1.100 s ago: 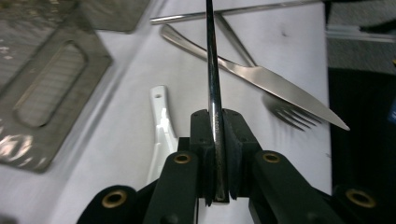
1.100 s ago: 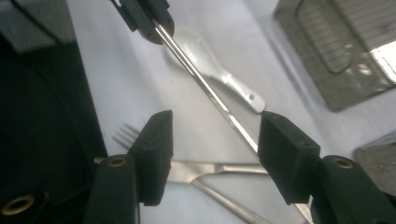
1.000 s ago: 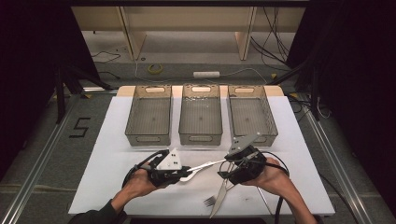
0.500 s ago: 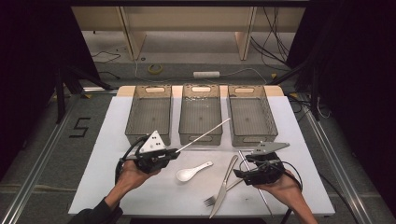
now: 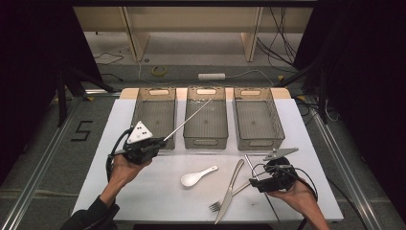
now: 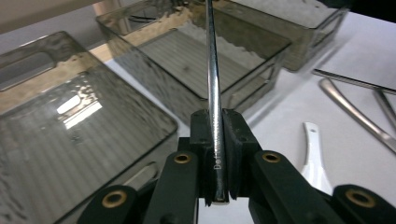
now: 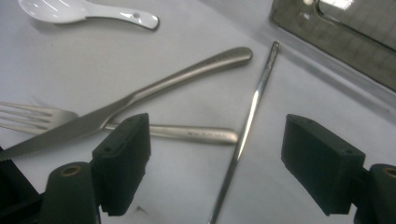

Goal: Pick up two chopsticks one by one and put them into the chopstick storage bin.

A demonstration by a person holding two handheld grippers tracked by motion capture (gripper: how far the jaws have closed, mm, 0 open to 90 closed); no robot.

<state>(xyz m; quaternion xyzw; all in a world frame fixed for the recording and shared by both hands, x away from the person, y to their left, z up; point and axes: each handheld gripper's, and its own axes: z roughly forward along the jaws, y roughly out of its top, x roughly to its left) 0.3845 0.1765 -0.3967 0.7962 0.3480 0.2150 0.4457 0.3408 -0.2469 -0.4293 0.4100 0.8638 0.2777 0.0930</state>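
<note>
Three smoky translucent plastic bins stand in a row at the far side of the white tabletop (image 5: 143,191): the left bin (image 5: 154,117), the middle bin (image 5: 206,120) and the right bin (image 5: 258,120). Each is rectangular with a ribbed floor and slot handles; nothing lies inside any that I can see.

The left gripper (image 5: 152,143), on the near left of the table, is clenched on a thin polished steel chopstick (image 5: 189,120). The rod slants up and to the far right, its tip over the middle bin; in the left gripper view it (image 6: 214,93) runs straight out between the black pads.

The right gripper (image 5: 261,184), at the near right, has just been opening its jaws, which stand wide with a second steel chopstick (image 7: 250,116) lying free on the table between them, untouched. Left of it a steel knife (image 7: 140,98) crosses a steel fork (image 7: 187,133), and a glossy white ceramic spoon (image 5: 197,176) lies toward the middle.

Around the table are grey carpet, floor rails, cables and black curtains.
</note>
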